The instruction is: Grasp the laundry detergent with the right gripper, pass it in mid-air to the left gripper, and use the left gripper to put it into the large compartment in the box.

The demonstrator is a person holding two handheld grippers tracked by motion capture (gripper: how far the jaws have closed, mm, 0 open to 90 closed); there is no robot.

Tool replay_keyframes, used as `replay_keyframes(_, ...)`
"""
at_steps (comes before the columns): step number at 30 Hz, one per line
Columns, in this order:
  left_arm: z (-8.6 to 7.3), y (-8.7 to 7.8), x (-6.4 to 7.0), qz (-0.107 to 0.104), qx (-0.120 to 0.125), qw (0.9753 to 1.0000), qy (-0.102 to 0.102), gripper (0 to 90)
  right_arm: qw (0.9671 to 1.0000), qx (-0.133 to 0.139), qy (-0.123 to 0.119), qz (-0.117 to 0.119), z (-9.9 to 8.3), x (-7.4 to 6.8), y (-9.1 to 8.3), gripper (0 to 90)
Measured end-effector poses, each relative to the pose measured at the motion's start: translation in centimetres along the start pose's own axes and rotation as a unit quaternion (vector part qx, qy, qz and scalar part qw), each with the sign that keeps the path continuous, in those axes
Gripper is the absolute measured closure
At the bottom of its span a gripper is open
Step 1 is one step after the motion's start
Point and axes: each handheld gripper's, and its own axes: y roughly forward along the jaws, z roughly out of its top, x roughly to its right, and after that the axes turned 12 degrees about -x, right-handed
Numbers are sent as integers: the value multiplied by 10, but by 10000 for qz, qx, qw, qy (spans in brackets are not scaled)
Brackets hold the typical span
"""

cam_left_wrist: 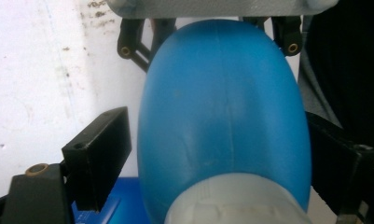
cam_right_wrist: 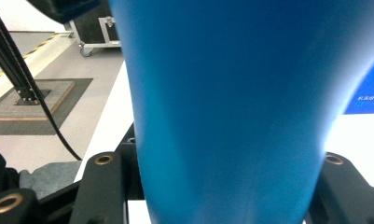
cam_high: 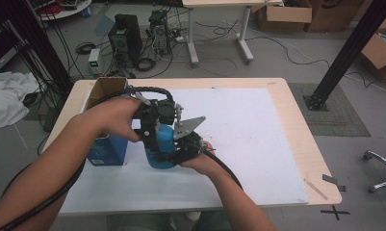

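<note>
High view: both grippers pinch a blue bottle [cam_high: 160,144] upright on the table [cam_high: 277,144] beside a box [cam_high: 106,149]; left gripper [cam_high: 152,137] should twist the cap gently while right gripper [cam_high: 183,151] steadies the base

You're not getting much readable text here. The blue box [cam_right_wrist: 367,88] beside the blue bottle [cam_right_wrist: 231,107] is carrying one short line of small white characters in the right gripper view, too small and blurred to make out. In the high view the blue box [cam_high: 105,150] is showing a pale label patch, unreadable. The bottle itself is showing no print.
</note>
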Motion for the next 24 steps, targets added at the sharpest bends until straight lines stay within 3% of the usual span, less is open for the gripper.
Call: replay_keyframes(24,1,1,1,135,-76,9999,-32,313,9999,4,143,52,-2,1,0,444)
